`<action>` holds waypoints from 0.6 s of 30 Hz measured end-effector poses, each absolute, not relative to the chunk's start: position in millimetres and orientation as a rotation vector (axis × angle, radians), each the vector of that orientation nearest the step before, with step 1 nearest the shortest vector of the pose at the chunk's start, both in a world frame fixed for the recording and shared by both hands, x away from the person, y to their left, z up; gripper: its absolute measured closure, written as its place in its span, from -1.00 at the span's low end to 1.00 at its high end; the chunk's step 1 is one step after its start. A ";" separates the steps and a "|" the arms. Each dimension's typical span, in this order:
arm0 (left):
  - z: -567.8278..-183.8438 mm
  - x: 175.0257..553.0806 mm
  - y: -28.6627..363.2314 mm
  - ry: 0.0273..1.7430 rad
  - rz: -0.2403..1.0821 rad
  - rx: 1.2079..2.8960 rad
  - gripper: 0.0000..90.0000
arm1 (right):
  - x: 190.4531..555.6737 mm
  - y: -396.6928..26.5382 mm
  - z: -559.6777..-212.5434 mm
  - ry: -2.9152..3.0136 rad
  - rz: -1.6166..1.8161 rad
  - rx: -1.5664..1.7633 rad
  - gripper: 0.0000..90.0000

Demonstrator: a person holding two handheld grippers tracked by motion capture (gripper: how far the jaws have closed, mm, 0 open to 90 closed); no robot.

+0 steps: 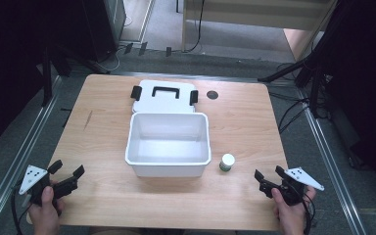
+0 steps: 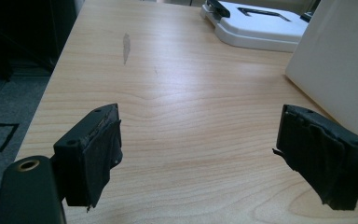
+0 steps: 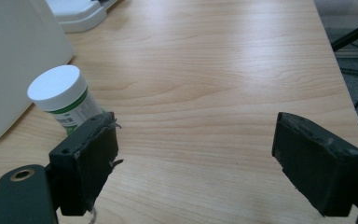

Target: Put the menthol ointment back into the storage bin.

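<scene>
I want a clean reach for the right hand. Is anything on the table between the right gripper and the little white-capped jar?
Nothing visible. The right gripper, jaws open, faces bare wood up to the jar, which stands just right of the white bin.

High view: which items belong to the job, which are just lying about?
Likely in play:
- small white-capped, green-labelled jar, nearest the right tool
- open white plastic box
- white box lid with black handle and clips

Just there:
- dark round hole in the wooden table
- left tool, open over bare wood

We saw a pale wooden table [image 1: 103,122] on grey carpet [image 1: 318,161], black stands [image 1: 318,68] flanking, light wooden furniture [image 1: 254,14] behind.
</scene>
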State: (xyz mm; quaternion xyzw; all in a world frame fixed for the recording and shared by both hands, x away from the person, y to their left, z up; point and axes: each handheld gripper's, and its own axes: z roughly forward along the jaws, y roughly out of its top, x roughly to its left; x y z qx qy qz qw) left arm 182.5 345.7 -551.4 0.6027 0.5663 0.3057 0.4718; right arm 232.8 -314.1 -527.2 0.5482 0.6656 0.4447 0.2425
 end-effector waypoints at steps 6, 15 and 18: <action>-551.8 182.2 337.5 1.361 0.807 1.536 -0.66 | 240.5 -306.8 -512.6 1.975 1.099 1.494 -0.67; -552.0 182.3 340.3 1.373 0.787 1.520 -0.66 | 257.1 -281.1 -473.9 2.315 0.733 1.386 -0.64; -552.1 182.2 340.7 1.372 0.780 1.520 -0.66 | 267.8 -263.4 -462.1 2.443 0.607 1.344 -0.61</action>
